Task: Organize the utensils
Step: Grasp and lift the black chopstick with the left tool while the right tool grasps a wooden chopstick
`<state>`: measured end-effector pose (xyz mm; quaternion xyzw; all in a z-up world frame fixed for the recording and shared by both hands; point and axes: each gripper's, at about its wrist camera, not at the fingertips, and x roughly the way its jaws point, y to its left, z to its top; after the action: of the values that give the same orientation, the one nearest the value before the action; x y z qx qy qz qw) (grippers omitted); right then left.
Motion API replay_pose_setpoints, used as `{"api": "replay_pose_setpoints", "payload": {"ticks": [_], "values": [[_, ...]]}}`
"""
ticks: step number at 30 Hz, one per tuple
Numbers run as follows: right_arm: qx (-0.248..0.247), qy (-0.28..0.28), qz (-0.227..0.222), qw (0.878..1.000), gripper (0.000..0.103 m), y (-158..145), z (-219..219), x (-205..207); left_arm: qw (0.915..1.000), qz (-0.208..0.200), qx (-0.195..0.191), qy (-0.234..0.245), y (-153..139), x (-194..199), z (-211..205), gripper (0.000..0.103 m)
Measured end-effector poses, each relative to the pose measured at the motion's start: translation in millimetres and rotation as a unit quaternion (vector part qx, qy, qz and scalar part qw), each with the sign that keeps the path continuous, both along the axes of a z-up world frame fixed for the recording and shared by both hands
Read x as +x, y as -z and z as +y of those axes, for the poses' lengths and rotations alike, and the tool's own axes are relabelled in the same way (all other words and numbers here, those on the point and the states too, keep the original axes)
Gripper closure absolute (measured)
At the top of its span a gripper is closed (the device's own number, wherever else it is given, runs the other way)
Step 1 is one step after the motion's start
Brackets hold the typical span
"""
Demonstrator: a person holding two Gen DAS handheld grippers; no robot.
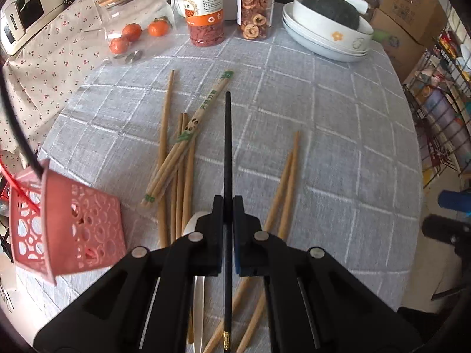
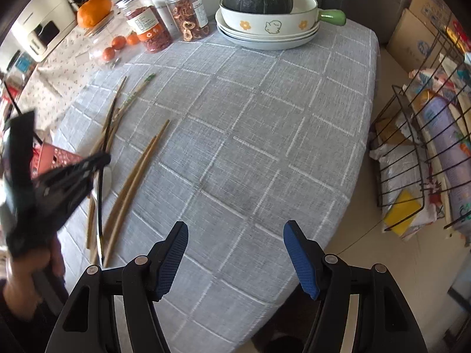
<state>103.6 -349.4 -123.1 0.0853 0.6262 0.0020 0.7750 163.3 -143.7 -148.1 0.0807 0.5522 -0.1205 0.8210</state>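
Observation:
My left gripper (image 1: 227,206) is shut on a black chopstick (image 1: 227,147) and holds it above the grey checked tablecloth (image 1: 323,147), pointing away. Several wooden chopsticks (image 1: 176,170) lie below it, one pair in a paper sleeve (image 1: 191,129), two more (image 1: 287,182) to the right. A white spoon (image 1: 197,294) lies under the gripper. A pink perforated basket (image 1: 67,229) stands at the left. My right gripper (image 2: 235,259) is open and empty over the cloth near the table's front edge. The left gripper (image 2: 97,161) shows blurred at the left of the right wrist view.
At the back stand jars of dried fruit (image 1: 254,8), a glass jar with small oranges (image 1: 132,32), and stacked white dishes holding a dark green squash (image 1: 329,6). A wire rack (image 2: 426,147) and cardboard boxes (image 2: 418,29) stand beyond the table's right edge.

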Motion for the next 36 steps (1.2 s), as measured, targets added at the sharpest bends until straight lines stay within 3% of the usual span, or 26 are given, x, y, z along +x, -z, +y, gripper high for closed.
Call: {"api": "replay_pose_setpoints", "payload": {"ticks": [5,12,18,22,24,29,32,36], "values": [[0.015,0.011,0.006,1.0,0.035,0,16,4,0.9991,-0.008,-0.039,0.013,-31,-26,24,0.097],[0.025,0.01,0.014,1.0,0.035,3,48,16,0.9971,-0.034,-0.058,0.035,-77,-58,63,0.097],[0.009,0.006,0.018,1.0,0.035,12,80,29,0.9935,-0.078,-0.079,0.025,-89,-82,111,0.097],[0.0,-0.003,0.028,1.0,0.035,24,100,41,0.9905,-0.064,-0.122,0.002,-93,-82,137,0.097],[0.001,-0.005,0.033,0.999,0.037,31,108,49,0.99,-0.073,-0.121,0.002,-99,-85,144,0.097],[-0.01,-0.001,0.043,0.999,0.061,47,121,66,0.9868,-0.066,-0.148,-0.009,-106,-87,160,0.097],[-0.019,0.006,0.051,0.999,0.069,55,121,73,0.9858,-0.069,-0.153,-0.01,-109,-88,167,0.097],[-0.013,0.01,0.055,0.998,0.073,64,122,82,0.9847,-0.071,-0.159,-0.015,-111,-88,173,0.097]]}}
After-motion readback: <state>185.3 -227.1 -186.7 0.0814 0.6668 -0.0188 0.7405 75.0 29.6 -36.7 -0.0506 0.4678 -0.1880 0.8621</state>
